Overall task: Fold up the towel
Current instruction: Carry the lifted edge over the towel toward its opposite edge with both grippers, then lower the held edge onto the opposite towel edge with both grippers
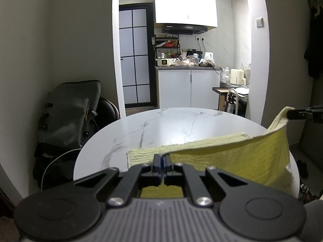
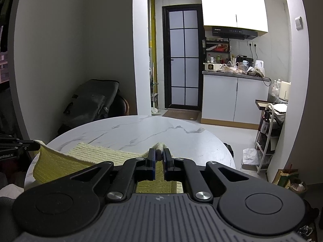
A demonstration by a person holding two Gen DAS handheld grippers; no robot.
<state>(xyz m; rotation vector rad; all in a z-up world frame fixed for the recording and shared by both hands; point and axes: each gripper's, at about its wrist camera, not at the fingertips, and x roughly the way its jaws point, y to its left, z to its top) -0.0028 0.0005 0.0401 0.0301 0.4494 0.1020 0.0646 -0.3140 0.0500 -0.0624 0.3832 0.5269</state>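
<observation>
Round marble desk (image 1: 161,121) in front of a kitchen doorway carries the yellow towel (image 1: 181,147). Its far part lies flat on the desk, its near edge is lifted off it. Left tool (image 1: 162,159) is closed tight on one near corner, and right tool (image 2: 159,157) is closed on the other, a bunched bit of cloth poking out past its tips. The fold looks only begun — near edge raised, not yet laid over the far part and released.
</observation>
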